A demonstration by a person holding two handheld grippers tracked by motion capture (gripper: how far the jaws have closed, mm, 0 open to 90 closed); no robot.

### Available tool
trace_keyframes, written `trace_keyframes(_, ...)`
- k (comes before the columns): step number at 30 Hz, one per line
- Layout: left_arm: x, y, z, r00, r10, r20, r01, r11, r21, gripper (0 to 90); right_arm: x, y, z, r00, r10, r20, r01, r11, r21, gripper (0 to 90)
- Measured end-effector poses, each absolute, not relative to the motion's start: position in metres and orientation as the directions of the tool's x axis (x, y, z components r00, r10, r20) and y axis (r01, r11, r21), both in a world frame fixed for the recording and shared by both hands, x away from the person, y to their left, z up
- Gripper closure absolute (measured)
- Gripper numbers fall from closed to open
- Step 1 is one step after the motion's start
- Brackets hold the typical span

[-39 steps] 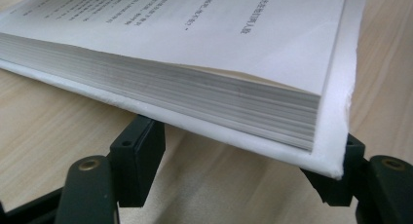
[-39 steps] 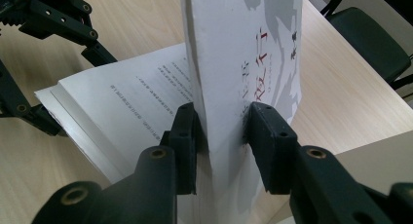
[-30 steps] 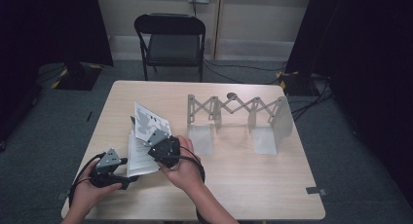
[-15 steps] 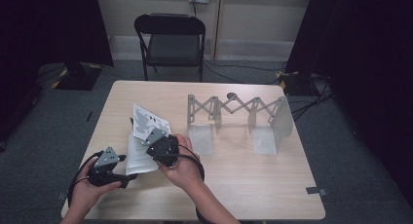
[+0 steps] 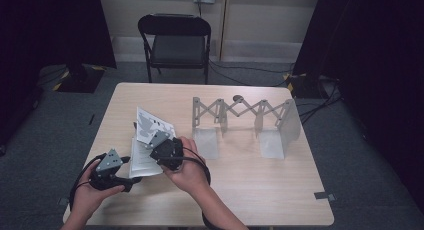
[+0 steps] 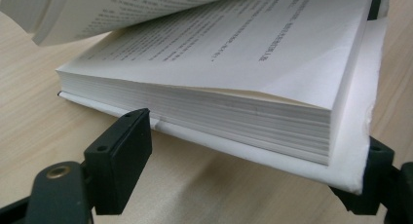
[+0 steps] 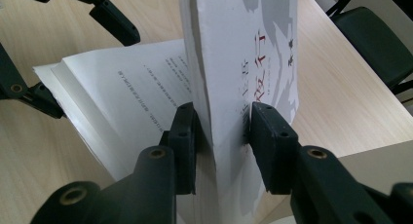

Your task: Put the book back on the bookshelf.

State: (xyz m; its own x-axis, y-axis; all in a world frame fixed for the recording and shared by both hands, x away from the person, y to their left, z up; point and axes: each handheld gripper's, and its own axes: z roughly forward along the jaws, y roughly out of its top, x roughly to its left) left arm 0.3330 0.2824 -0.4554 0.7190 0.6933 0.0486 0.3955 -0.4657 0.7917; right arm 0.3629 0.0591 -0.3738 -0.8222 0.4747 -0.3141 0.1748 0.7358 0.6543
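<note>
Right gripper (image 7: 221, 131) jaws pinch the raised white printed front cover (image 7: 243, 63) of the thick white paperback book (image 5: 145, 157) lying open on the light wooden table (image 5: 250, 190). Left gripper (image 6: 243, 177) jaws are spread beside the book's page block, apart from it; high view hides this gap.

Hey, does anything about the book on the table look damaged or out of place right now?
Slightly. The book lies open with its front cover and some pages pulled upright, pinched by the right gripper. In the left gripper view, the bottom cover's corner looks ragged and worn. The left gripper straddles the page block, fingers apart. Nothing is spilled.
</note>
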Motion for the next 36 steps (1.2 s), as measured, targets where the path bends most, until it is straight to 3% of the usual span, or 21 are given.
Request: trace_keyframes(36, 0.331, 0.278, -0.426, 0.742, 0.661, 0.112, 0.312, -0.488, 0.815, 18.7, 0.367, 0.063, -0.356, -0.854, 0.417, -0.311, 0.155, 0.774, 0.614, 63.8)
